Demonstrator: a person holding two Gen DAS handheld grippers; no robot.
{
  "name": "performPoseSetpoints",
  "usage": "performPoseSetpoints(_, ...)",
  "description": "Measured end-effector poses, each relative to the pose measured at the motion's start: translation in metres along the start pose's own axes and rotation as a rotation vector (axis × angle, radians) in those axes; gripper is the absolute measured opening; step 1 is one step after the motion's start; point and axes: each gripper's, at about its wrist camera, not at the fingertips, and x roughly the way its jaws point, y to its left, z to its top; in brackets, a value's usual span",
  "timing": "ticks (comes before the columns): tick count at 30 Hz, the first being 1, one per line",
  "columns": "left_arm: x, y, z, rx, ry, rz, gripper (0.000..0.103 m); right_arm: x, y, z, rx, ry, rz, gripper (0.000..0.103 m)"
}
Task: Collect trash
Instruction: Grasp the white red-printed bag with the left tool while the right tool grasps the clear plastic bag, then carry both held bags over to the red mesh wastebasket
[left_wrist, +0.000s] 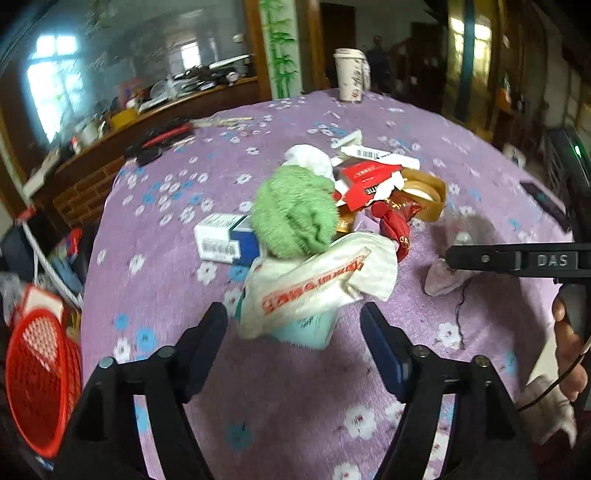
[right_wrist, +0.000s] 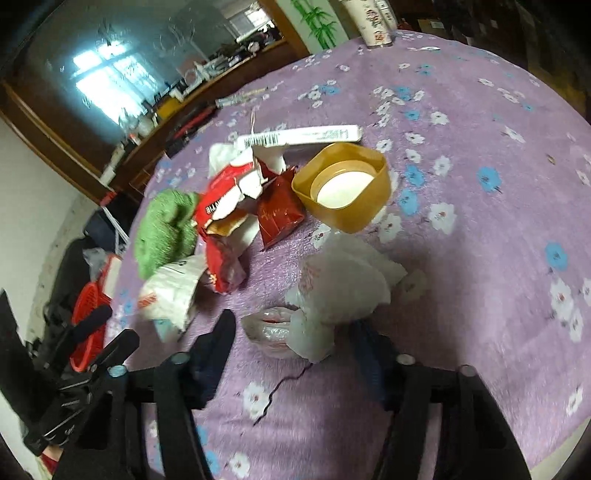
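Observation:
A pile of trash lies on the purple flowered tablecloth (left_wrist: 280, 398). It holds a green fuzzy cloth (left_wrist: 295, 214), a white wrapper with orange print (left_wrist: 321, 284), a torn red carton (left_wrist: 365, 184), a red foil wrapper (left_wrist: 397, 218), a tan lid (right_wrist: 343, 184) and a clear crumpled plastic bag (right_wrist: 332, 295). My left gripper (left_wrist: 293, 325) is open, its fingers on either side of the white wrapper's near end. My right gripper (right_wrist: 291, 332) is open with the plastic bag between its fingers; it also shows in the left wrist view (left_wrist: 509, 258).
A blue and white box (left_wrist: 225, 240) lies left of the green cloth. A barcoded white strip (right_wrist: 299, 136) lies behind the pile. Paper cups (left_wrist: 349, 75) stand at the table's far edge. A red mesh basket (left_wrist: 40, 380) sits below the table's left edge.

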Motion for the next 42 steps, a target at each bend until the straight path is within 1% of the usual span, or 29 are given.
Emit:
performPoseSetpoints(1, 0.003, -0.004, 0.003, 0.023, -0.001, 0.013, 0.082, 0.003, 0.002, 0.001, -0.009, -0.003, 0.006, 0.055)
performPoseSetpoints(2, 0.007, -0.007, 0.005, 0.050, -0.003, 0.023, 0.083, 0.004, 0.003, 0.003, -0.014, -0.012, 0.007, 0.054)
performPoseSetpoints(3, 0.010, -0.012, 0.006, 0.074, -0.008, 0.039, 0.083, 0.003, 0.003, 0.004, -0.021, -0.018, 0.007, 0.050)
performPoseSetpoints(5, 0.017, -0.019, 0.009, 0.117, -0.008, 0.061, 0.087, -0.002, 0.006, 0.006, -0.046, -0.042, 0.005, 0.040)
performPoseSetpoints(6, 0.021, -0.023, 0.011, 0.145, -0.008, 0.077, 0.088, -0.005, 0.005, 0.006, -0.050, -0.050, 0.002, 0.027)
performPoseSetpoints(9, 0.032, -0.028, 0.015, 0.195, -0.006, 0.092, 0.089, -0.009, 0.002, 0.005, -0.050, -0.063, 0.013, 0.028)
performPoseSetpoints(11, 0.041, -0.028, 0.020, 0.202, 0.000, 0.076, 0.089, -0.010, -0.001, 0.002, -0.052, -0.063, 0.010, 0.028)
performPoseSetpoints(16, 0.057, -0.032, 0.028, 0.191, 0.006, 0.032, 0.089, -0.009, -0.009, 0.002, -0.023, -0.059, 0.044, 0.028)
performPoseSetpoints(17, 0.058, -0.034, 0.029, 0.184, 0.000, 0.019, 0.087, -0.010, -0.010, 0.002, -0.023, -0.064, 0.044, 0.028)
performPoseSetpoints(18, 0.058, -0.036, 0.029, 0.174, -0.010, 0.013, 0.082, -0.009, -0.010, 0.003, -0.023, -0.065, 0.044, 0.028)
performPoseSetpoints(19, 0.058, -0.037, 0.029, 0.159, -0.017, 0.001, 0.063, -0.009, -0.011, 0.003, -0.023, -0.066, 0.046, 0.028)
performPoseSetpoints(20, 0.058, -0.037, 0.029, 0.145, -0.011, -0.026, 0.047, -0.009, -0.011, 0.003, -0.022, -0.066, 0.050, 0.028)
performPoseSetpoints(21, 0.057, -0.038, 0.029, 0.133, -0.010, -0.031, 0.046, -0.010, -0.012, 0.003, -0.023, -0.067, 0.051, 0.028)
performPoseSetpoints(23, 0.053, -0.037, 0.028, 0.113, -0.028, -0.022, 0.040, -0.009, -0.012, 0.002, -0.023, -0.068, 0.052, 0.028)
performPoseSetpoints(25, 0.048, -0.031, 0.027, 0.063, -0.028, -0.053, 0.035, -0.011, -0.013, 0.000, -0.024, -0.067, 0.057, 0.028)
performPoseSetpoints(26, 0.044, -0.028, 0.026, 0.040, -0.031, -0.070, 0.029, -0.012, -0.013, -0.001, -0.029, -0.070, 0.059, 0.028)
performPoseSetpoints(27, 0.038, -0.022, 0.024, -0.001, -0.033, -0.105, 0.025, -0.015, -0.011, -0.002, -0.038, -0.076, 0.057, 0.028)
performPoseSetpoints(28, 0.033, -0.019, 0.022, -0.023, -0.032, -0.119, 0.011, -0.016, -0.010, -0.003, -0.043, -0.080, 0.056, 0.028)
performPoseSetpoints(29, 0.028, -0.015, 0.021, -0.057, -0.028, -0.140, 0.011, -0.019, -0.009, -0.004, -0.049, -0.086, 0.057, 0.028)
performPoseSetpoints(31, 0.016, -0.007, 0.016, -0.108, -0.051, -0.174, 0.011, -0.024, -0.005, -0.006, -0.067, -0.098, 0.064, 0.028)
performPoseSetpoints(33, 0.006, -0.003, 0.012, -0.130, -0.072, -0.168, 0.011, -0.028, 0.001, -0.008, -0.085, -0.112, 0.057, 0.028)
performPoseSetpoints(35, -0.001, 0.000, 0.008, -0.151, -0.085, -0.184, 0.011, -0.031, 0.005, -0.010, -0.099, -0.122, 0.058, 0.028)
performPoseSetpoints(38, -0.011, 0.006, 0.003, -0.174, -0.105, -0.185, 0.011, -0.037, 0.012, -0.014, -0.122, -0.131, 0.063, 0.028)
performPoseSetpoints(42, -0.023, 0.019, -0.004, -0.232, -0.134, -0.194, 0.011, -0.044, 0.022, -0.019, -0.151, -0.143, 0.070, 0.028)
